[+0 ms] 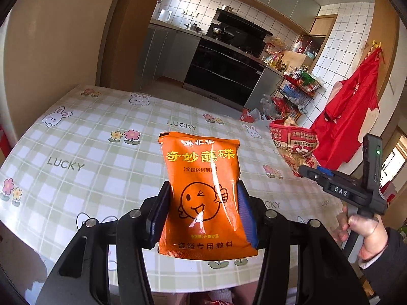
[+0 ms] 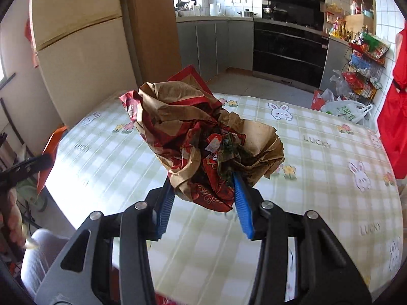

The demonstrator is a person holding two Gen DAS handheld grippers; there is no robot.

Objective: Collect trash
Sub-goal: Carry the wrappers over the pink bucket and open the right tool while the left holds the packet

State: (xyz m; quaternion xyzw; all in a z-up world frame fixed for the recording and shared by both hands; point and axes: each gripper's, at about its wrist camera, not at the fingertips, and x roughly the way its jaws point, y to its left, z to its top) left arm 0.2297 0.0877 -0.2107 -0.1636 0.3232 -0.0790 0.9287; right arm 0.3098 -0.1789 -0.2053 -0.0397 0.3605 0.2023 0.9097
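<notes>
While left fingers (image 1: pixel 203 218) clamp an orange packet (image 1: pixel 203 190), right fingers (image 2: pixel 203 203) clamp crumpled wrappers (image 2: pixel 203 139).

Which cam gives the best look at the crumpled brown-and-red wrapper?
Right wrist. The crumpled wrapper sits centre frame, clamped in the right claw, folds and print sharp. The left wrist view catches only part of it at the right edge, above the checked tablecloth, behind that claw's tips.
</notes>
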